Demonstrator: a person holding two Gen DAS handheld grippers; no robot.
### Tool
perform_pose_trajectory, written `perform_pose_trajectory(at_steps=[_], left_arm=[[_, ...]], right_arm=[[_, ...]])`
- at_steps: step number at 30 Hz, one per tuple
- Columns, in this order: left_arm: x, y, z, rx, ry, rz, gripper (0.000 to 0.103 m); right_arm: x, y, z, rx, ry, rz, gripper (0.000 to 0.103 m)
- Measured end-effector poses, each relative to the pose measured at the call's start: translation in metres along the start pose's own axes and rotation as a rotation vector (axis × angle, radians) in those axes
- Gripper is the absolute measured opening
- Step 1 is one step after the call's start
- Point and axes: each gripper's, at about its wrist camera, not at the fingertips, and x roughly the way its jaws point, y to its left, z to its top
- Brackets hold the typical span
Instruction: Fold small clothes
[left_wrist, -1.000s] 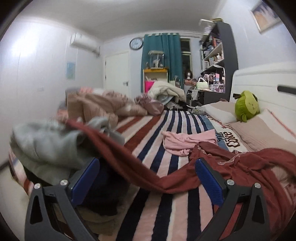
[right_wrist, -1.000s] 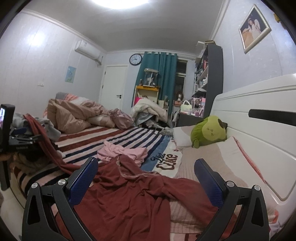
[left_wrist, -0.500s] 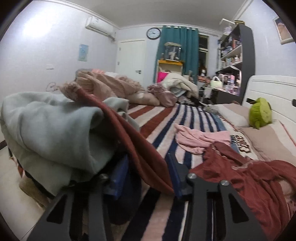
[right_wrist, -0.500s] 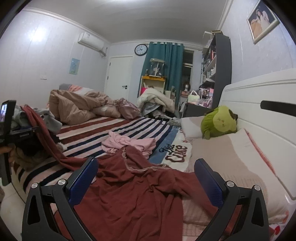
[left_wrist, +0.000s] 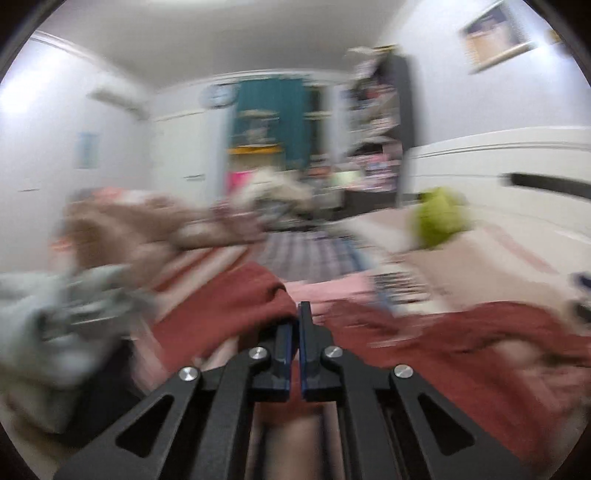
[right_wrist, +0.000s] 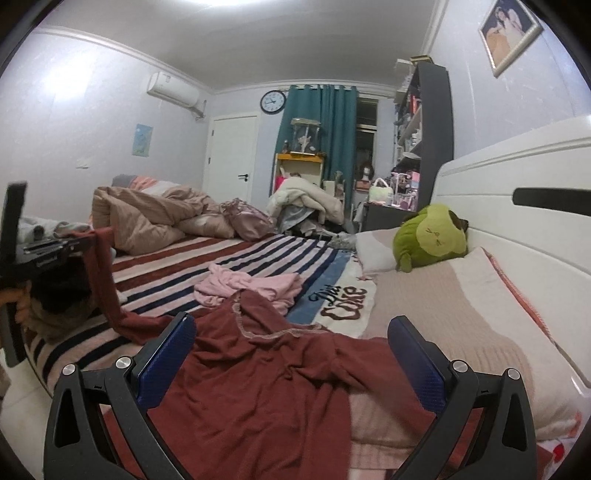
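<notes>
A dark red garment (right_wrist: 266, 384) lies spread on the striped bed. One sleeve (right_wrist: 105, 280) stretches left and up to my left gripper (right_wrist: 79, 242), which holds it off the bed. In the blurred left wrist view my left gripper (left_wrist: 296, 325) is shut on red cloth (left_wrist: 236, 306). My right gripper (right_wrist: 291, 350) is open and empty, hovering just above the garment's body. A pink garment (right_wrist: 247, 286) lies crumpled behind it.
A green plush toy (right_wrist: 432, 236) sits on a pillow by the white headboard (right_wrist: 517, 184). A rumpled beige duvet (right_wrist: 147, 218) lies at the far left. A pile of grey clothes (left_wrist: 48, 325) sits at the bed's left edge.
My left gripper has closed on the red sleeve and is swinging fast, blurring its view. The sleeve is now lifted. My right gripper moved slightly forward and stays open.
</notes>
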Motion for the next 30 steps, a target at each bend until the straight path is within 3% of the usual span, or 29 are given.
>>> perform_pose_trajectory(at_steps=[4,7,10,13,15,20,23,28,30], left_arm=[[0.028,-0.077,-0.01,0.024,0.107,-0.312,0.001],[0.066,-0.142,-0.053,0.088,0.31,-0.544,0.001],[0.096,-0.178,-0.095,0.138,0.518,-0.609,0.003],[0.1,-0.179,-0.108,0.13,0.565,-0.643,0.011],[0.095,-0.17,-0.107,0.101,0.567,-0.65,0.03],[0.057,-0.132,-0.086,0.048,0.492,-0.651,0.044],[0.034,-0.091,-0.071,0.002,0.419,-0.534,0.048],[0.013,-0.023,-0.071,-0.063,0.375,-0.284,0.051],[0.009,-0.005,-0.079,-0.088,0.377,-0.246,0.052]], right_arm=[[-0.011,-0.02,-0.008,0.014,0.006,-0.036,0.103],[-0.02,-0.038,-0.018,0.032,0.026,-0.073,0.103],[-0.023,-0.054,-0.03,0.057,0.072,-0.087,0.103],[-0.023,-0.067,-0.045,0.079,0.11,-0.087,0.103],[-0.02,-0.07,-0.051,0.09,0.131,-0.083,0.103],[-0.011,-0.067,-0.053,0.128,0.153,-0.045,0.103],[-0.003,-0.058,-0.049,0.112,0.179,-0.039,0.103],[0.011,-0.026,-0.039,0.058,0.219,0.094,0.103],[0.02,-0.013,-0.038,0.038,0.254,0.147,0.103]])
